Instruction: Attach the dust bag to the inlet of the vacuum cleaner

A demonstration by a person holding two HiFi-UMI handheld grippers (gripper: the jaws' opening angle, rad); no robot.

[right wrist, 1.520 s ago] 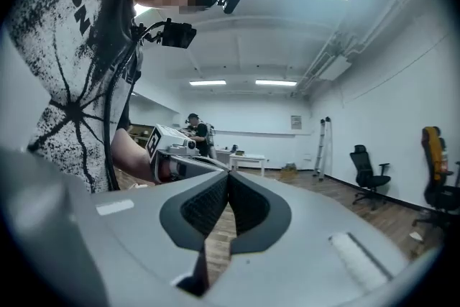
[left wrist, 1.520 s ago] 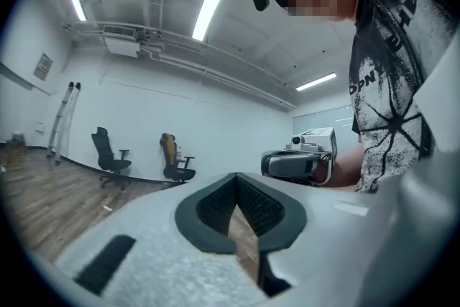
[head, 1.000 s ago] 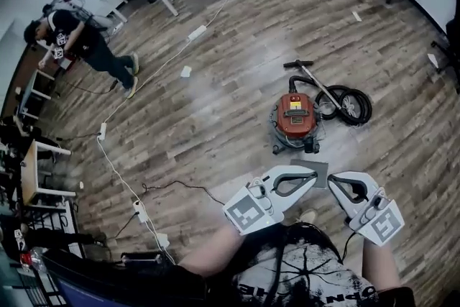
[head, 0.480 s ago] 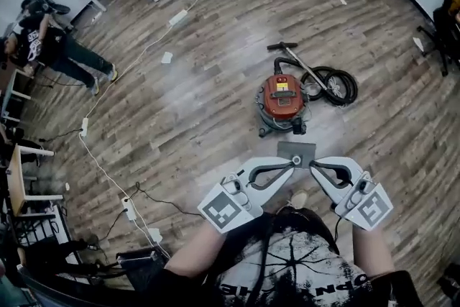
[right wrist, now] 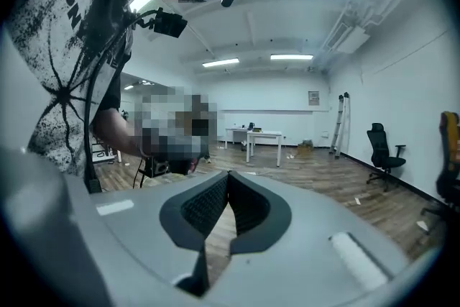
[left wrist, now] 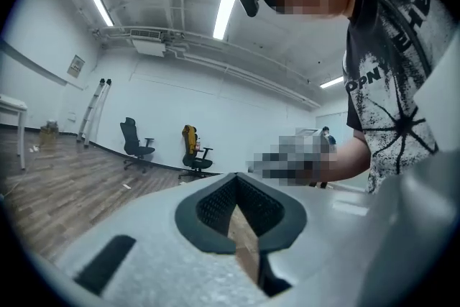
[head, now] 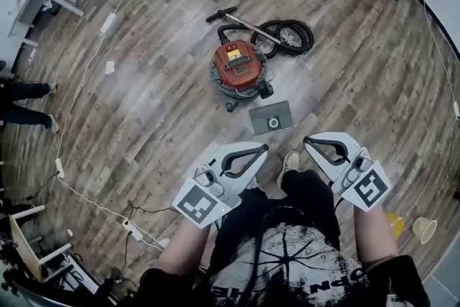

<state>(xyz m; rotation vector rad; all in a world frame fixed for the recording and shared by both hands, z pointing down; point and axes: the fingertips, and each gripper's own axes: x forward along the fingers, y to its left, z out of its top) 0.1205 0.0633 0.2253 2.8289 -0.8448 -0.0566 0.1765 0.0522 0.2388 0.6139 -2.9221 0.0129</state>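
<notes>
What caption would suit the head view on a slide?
Shut and empty, the left gripper and right gripper hover near the grey dust bag on the floor beside the red vacuum cleaner.

We see the flat grey dust bag (head: 272, 116) lying on the wooden floor (head: 158, 104), round opening facing up, just beside the upright red vacuum cleaner (head: 237, 68).

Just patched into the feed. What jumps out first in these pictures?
The red vacuum cleaner stands mid-floor, its black hose coiled just behind it. The grey dust bag lies flat on the wooden floor between the vacuum and the person's shoe. The left gripper and right gripper hang shut and empty, short of the bag.
</notes>
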